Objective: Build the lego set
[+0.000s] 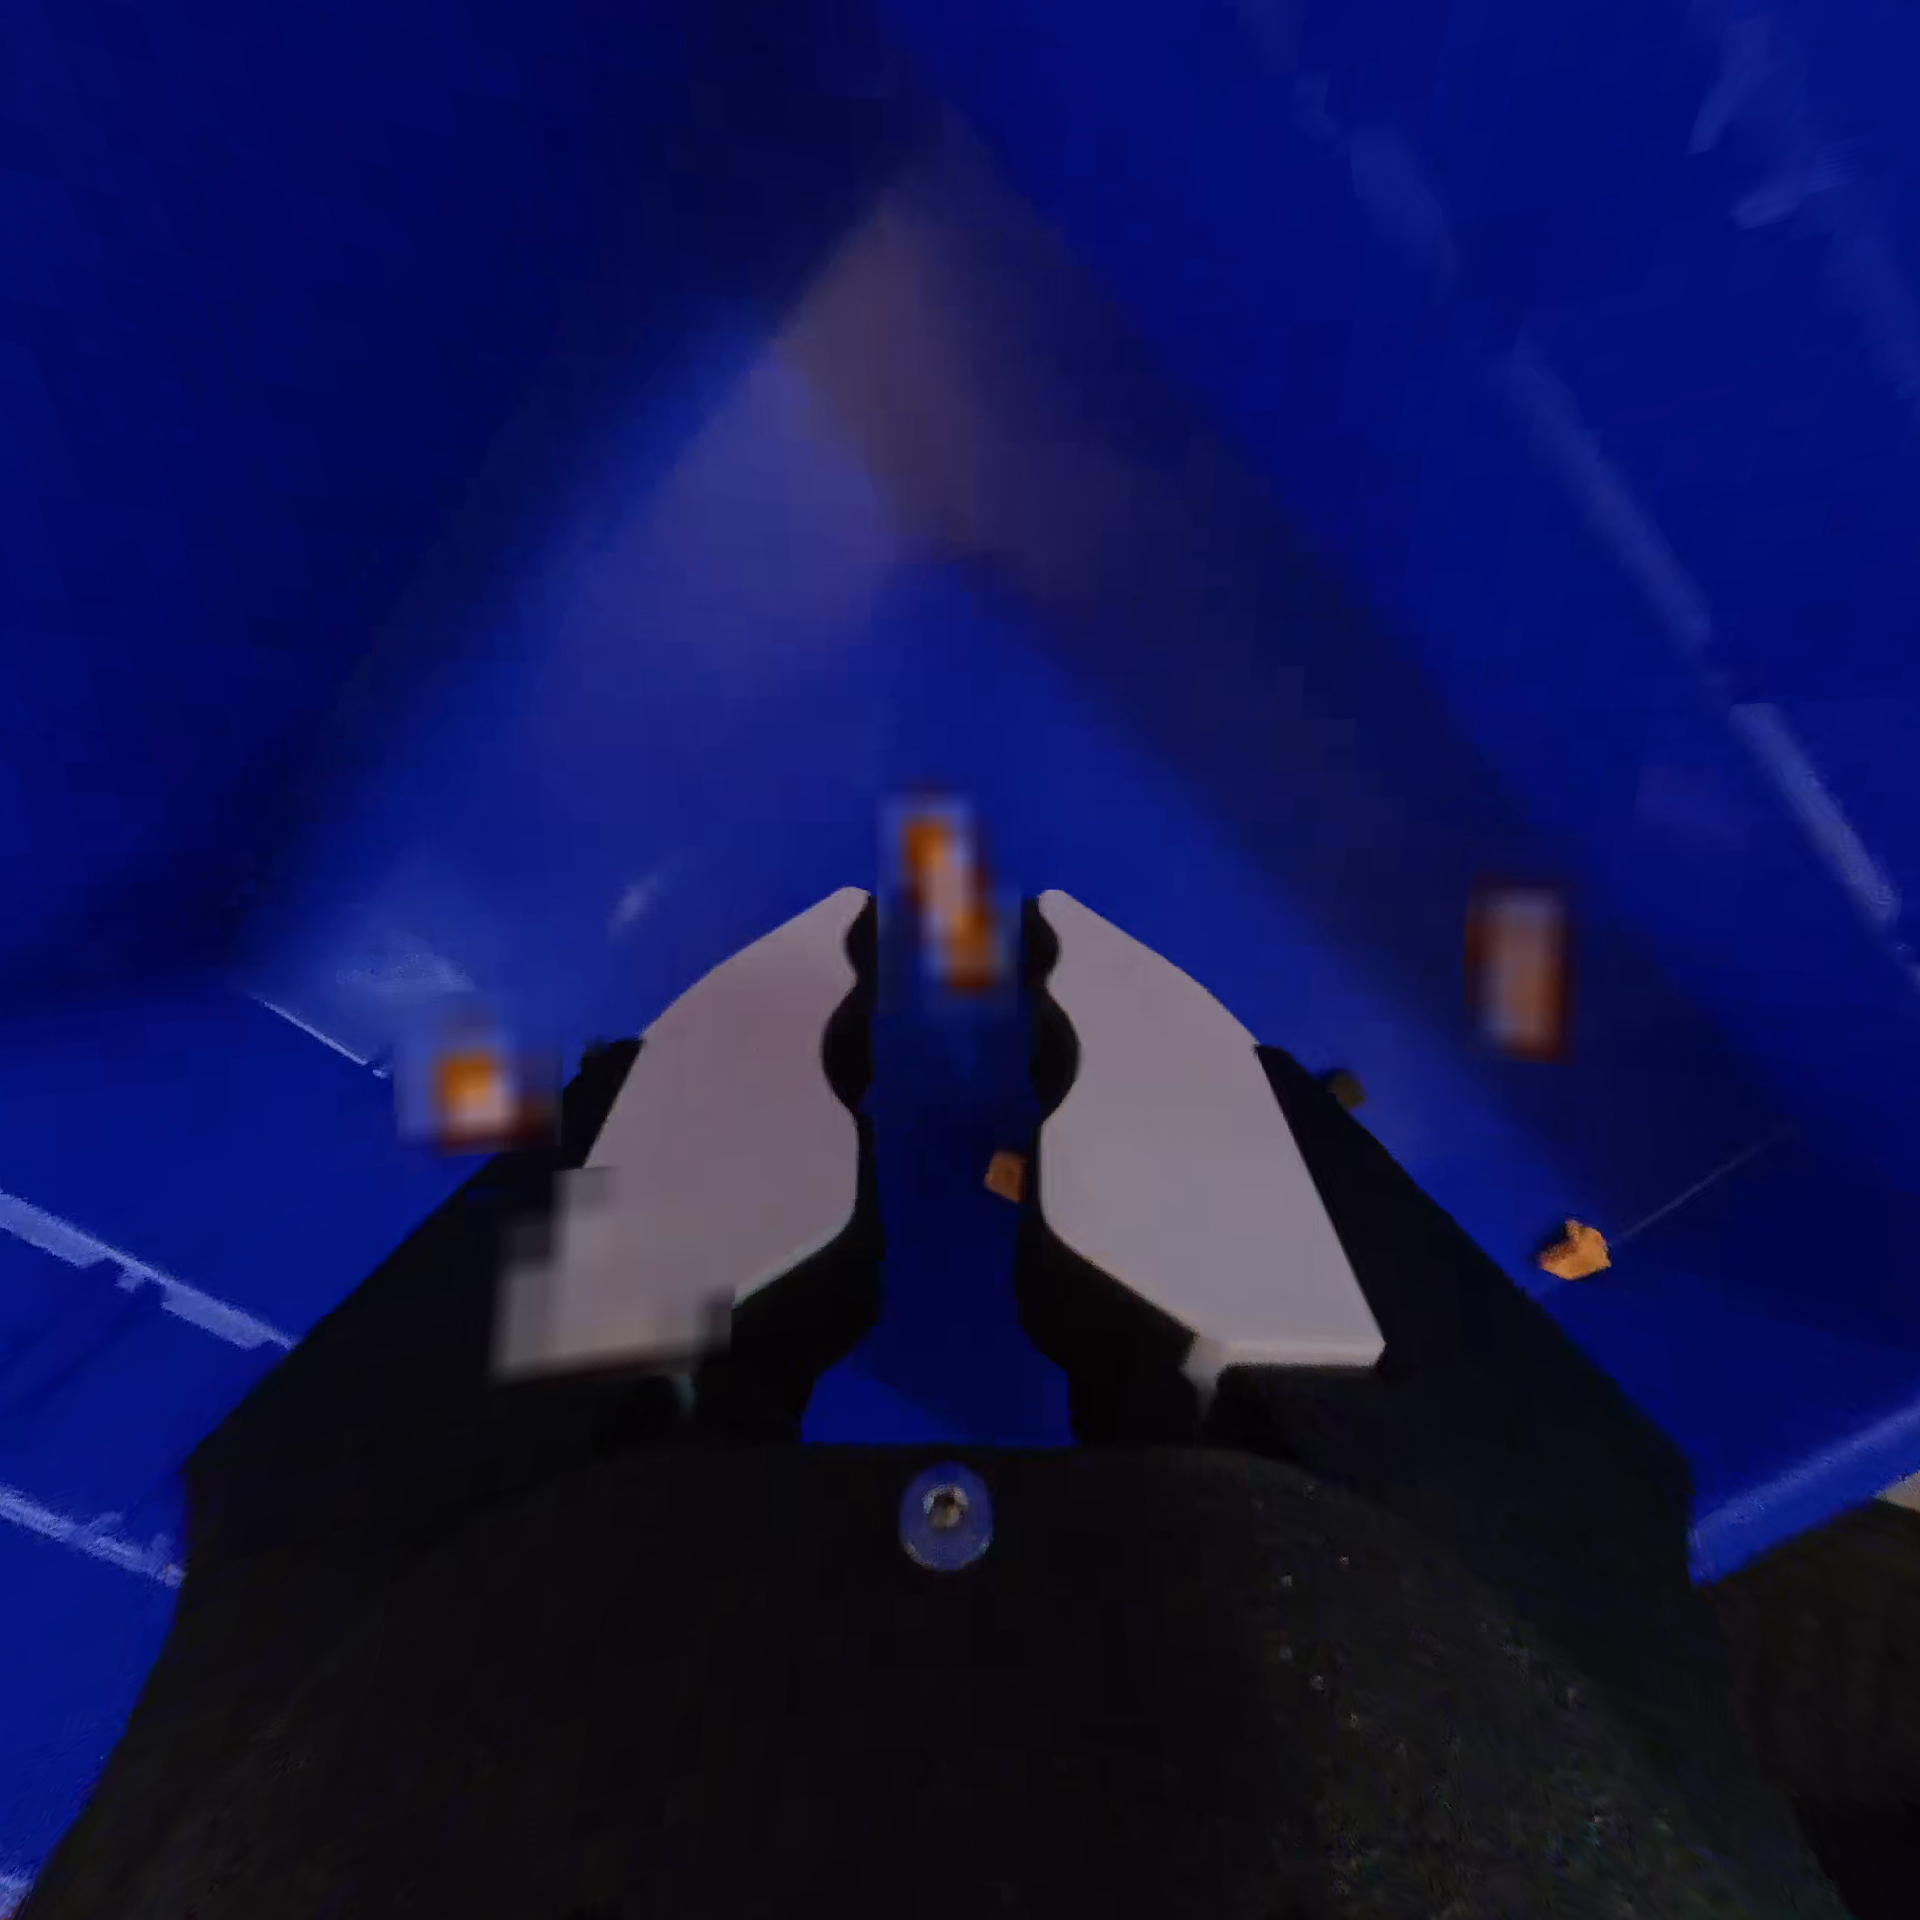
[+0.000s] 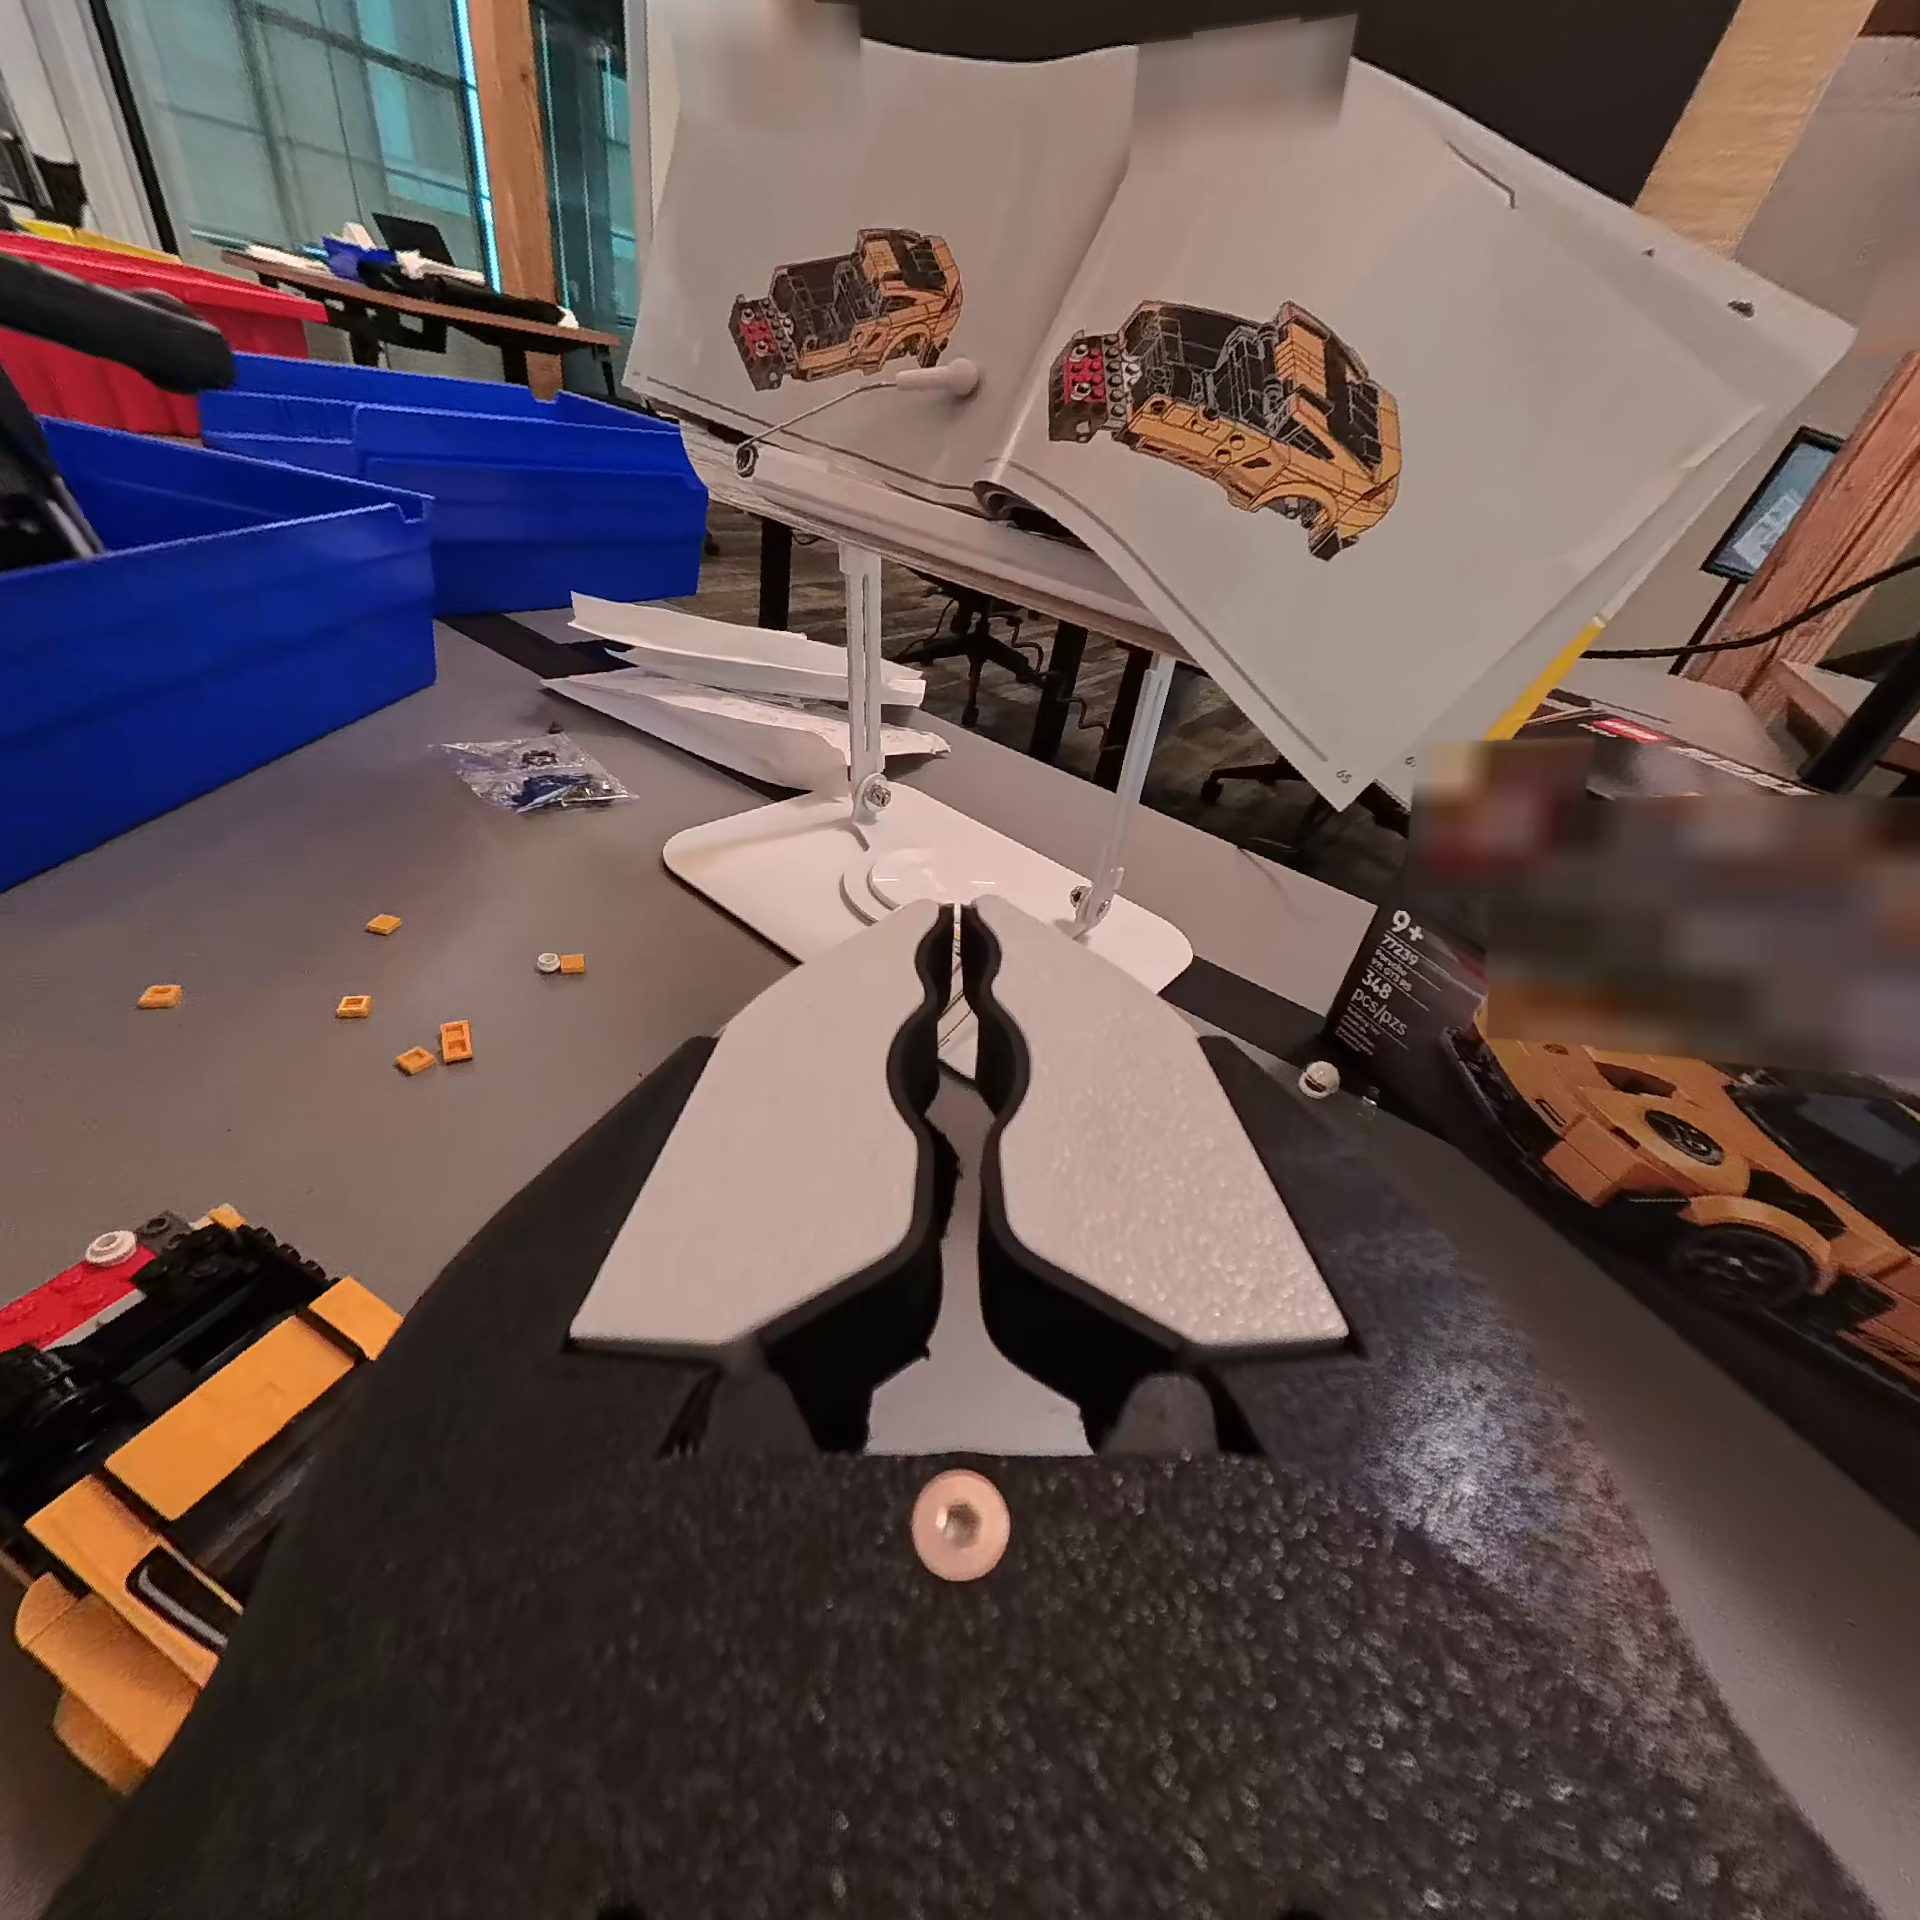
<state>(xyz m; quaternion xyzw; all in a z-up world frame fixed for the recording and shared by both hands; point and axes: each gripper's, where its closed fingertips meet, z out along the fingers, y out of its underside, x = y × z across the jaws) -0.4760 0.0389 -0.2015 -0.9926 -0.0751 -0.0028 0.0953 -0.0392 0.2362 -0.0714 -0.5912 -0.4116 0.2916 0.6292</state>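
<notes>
Several small orange bricks lie inside a deep blue plastic bin (image 1: 1351, 416), and the left gripper (image 1: 954, 904) is dipped right into it. Its jaws stand a narrow way apart with nothing pressed between them; one blurred orange-and-white piece (image 1: 951, 904) shows in the gap just beyond the fingertips, too smeared to tell whether it touches either pad. Two more like it sit off to either side, one low on the left (image 1: 473, 1086), one on the right (image 1: 1515, 966), and two tiny orange bits (image 1: 1574, 1250) rest on the bin floor nearer the camera. The bin's walls are smooth and glossy, meeting in a corner straight ahead.

The right gripper (image 2: 958, 914) hangs low over the grey worktop (image 2: 260, 1122), pointed at the white base of a book stand (image 2: 769, 862). Its pale, pebbled fingers (image 2: 1132, 1122) with wavy black pads are closed tip to tip, with no brick visible between them. The stand props an open instruction booklet (image 2: 1403, 312) showing an orange car. Left of the gripper, flat orange tiles (image 2: 416, 1049) are scattered loose on the worktop, beside a clear bag of parts (image 2: 535, 774) and folded white papers (image 2: 727, 675). Blue bins (image 2: 208, 644) line the far left, a red one behind them. A part-built orange and black car model (image 2: 177, 1403) sits at the near left, and the printed set box (image 2: 1662, 1143) lies on the right.
</notes>
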